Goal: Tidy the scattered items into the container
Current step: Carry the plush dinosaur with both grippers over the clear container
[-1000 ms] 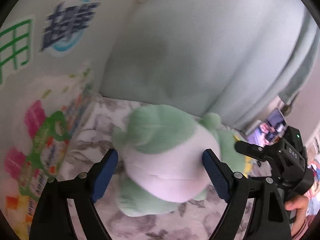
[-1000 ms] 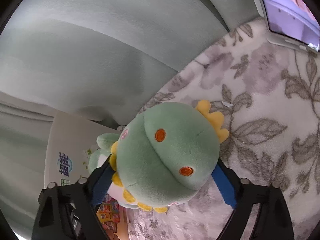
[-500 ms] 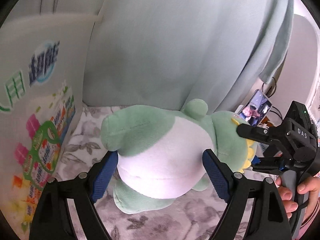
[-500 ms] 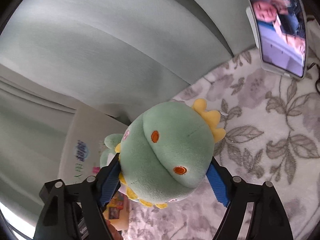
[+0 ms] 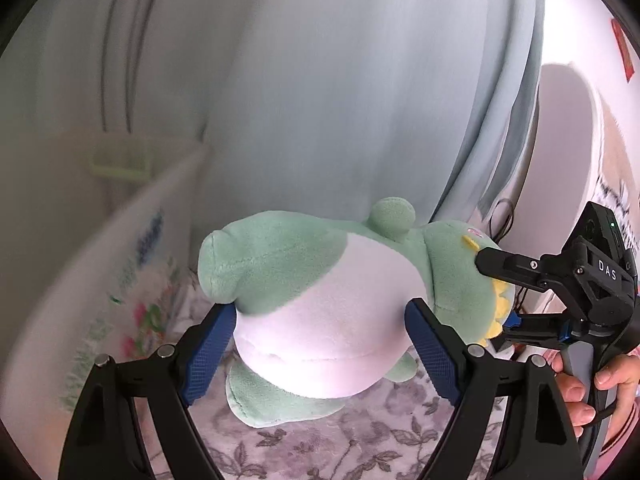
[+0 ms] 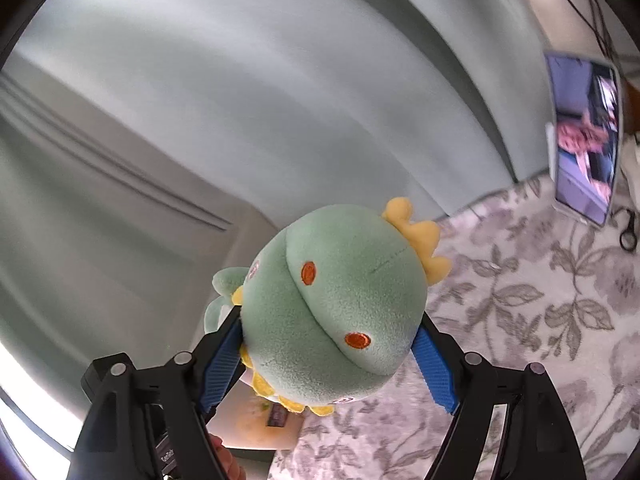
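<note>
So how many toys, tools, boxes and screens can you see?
Toys: 1, a green plush dinosaur
Tools: 2, left tool, right tool
Boxes: 1, a printed box
Screens: 1, a lit tablet
Total: 5

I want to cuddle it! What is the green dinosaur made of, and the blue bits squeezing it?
The dinosaur looks like soft plush: fuzzy nap, stitched seams, embroidered orange eyes, probably stuffed. The blue pads look like ribbed rubber or plastic; fine ridges show, but which one I cannot tell.
</note>
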A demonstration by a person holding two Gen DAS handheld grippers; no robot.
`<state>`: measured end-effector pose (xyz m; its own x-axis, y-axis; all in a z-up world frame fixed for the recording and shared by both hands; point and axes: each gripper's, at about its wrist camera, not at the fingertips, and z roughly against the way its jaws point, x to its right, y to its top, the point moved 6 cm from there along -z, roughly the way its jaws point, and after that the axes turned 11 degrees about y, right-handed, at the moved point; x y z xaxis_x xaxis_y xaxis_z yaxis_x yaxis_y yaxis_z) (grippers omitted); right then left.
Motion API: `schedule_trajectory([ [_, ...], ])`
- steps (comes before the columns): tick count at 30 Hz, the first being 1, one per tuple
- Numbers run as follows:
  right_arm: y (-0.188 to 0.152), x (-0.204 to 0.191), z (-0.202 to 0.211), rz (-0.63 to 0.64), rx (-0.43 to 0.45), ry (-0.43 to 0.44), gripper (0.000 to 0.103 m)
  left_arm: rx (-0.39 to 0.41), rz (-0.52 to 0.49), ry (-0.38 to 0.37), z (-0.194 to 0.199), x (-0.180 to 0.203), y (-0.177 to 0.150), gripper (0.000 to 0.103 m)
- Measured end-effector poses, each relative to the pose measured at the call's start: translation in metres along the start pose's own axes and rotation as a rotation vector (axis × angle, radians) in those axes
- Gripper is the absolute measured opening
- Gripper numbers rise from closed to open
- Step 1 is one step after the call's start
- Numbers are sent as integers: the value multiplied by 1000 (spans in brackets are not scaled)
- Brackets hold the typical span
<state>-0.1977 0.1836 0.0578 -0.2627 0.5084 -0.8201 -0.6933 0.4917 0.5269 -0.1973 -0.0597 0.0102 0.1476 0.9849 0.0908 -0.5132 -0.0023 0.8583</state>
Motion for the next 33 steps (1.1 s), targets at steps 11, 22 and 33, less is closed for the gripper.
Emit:
schedule_trajectory([
  [11,-4,-119,-22,189,-27,61,82,132,50,81,84,-58,33,87],
  [22,10,-177,-27,316,68,28,71,170,103,92,117,-98,43,87],
  [33,18,-108,-36,118,17,-52,60,89,59,42,92,-71,14,87],
])
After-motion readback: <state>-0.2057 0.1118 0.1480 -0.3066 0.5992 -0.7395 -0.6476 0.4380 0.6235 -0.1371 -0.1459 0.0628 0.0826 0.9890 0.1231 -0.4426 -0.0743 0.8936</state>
